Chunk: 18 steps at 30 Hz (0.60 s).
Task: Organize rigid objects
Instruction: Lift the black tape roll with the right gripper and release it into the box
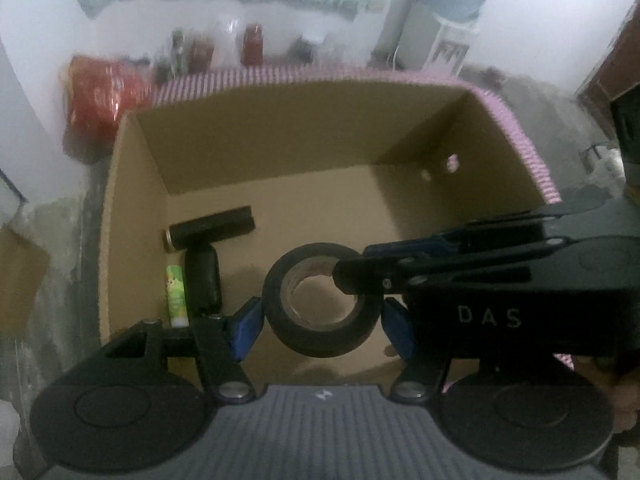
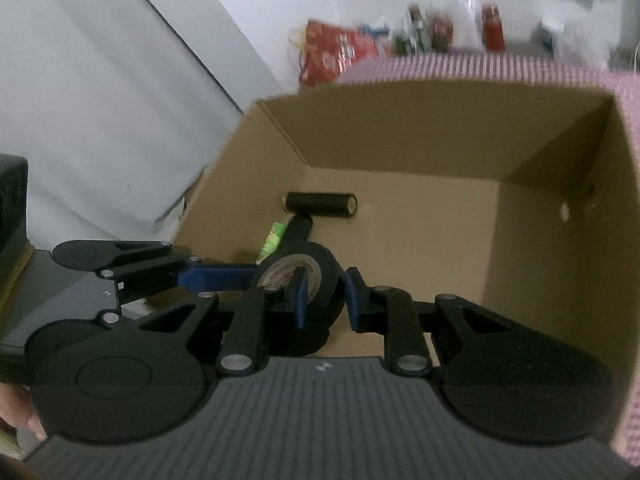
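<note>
A black tape roll (image 1: pixel 320 336) hangs over the near part of an open cardboard box (image 1: pixel 280 140). My left gripper (image 1: pixel 322 320) has its blue pads (image 1: pixel 246 328) against the roll's two outer sides. My right gripper (image 1: pixel 352 276) comes in from the right and pinches the roll's wall, one finger inside the hole. In the right wrist view, that gripper (image 2: pixel 328 300) clamps the roll (image 2: pixel 330 268), and the left gripper's blue finger (image 2: pixel 216 276) touches the roll's left side. On the box floor lie a black cylinder (image 1: pixel 212 228), a second black piece (image 1: pixel 204 280) and a green glue stick (image 1: pixel 176 296).
The box (image 2: pixel 400 132) stands on a pink striped cloth (image 1: pixel 532 152). Behind it are a red bag (image 1: pixel 100 92) and several jars (image 1: pixel 252 44) along a white wall. A water dispenser (image 1: pixel 452 20) stands at the back right. The right half of the box floor is bare.
</note>
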Available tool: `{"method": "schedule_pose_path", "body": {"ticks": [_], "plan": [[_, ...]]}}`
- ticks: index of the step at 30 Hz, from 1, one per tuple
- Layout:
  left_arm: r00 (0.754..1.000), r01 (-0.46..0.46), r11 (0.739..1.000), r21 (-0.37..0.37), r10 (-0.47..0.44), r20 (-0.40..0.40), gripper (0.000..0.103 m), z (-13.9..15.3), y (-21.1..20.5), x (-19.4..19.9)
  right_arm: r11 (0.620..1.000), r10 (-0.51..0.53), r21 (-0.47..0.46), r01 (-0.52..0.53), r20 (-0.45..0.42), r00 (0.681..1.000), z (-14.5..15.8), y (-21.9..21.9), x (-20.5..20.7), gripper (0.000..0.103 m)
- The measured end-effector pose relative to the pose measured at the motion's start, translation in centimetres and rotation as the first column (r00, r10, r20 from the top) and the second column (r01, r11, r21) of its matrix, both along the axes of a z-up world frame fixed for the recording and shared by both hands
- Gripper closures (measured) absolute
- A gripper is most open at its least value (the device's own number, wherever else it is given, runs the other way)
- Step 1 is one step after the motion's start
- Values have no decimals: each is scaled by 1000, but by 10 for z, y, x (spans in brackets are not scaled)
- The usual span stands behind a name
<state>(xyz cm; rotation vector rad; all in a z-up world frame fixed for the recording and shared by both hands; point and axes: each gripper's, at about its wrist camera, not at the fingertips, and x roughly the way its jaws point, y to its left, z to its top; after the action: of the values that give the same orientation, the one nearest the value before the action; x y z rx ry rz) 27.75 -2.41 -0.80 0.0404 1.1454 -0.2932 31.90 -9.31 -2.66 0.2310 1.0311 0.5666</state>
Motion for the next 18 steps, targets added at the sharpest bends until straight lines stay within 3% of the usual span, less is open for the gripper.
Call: {"method": "schedule_pose_path", "body": {"ticks": [7, 11, 18], "plan": [[992, -33, 999, 34, 36, -122, 37, -29, 6, 24, 1000, 5, 7, -3, -149, 989, -40, 9, 25, 83], [989, -57, 997, 55, 64, -135, 36, -35, 9, 26, 1000, -1, 8, 2, -161, 987, -46, 14, 29, 82], [991, -68, 997, 44, 72, -112, 35, -36, 11, 26, 995, -21, 98, 37, -158, 987, -43, 1, 24, 82]]}}
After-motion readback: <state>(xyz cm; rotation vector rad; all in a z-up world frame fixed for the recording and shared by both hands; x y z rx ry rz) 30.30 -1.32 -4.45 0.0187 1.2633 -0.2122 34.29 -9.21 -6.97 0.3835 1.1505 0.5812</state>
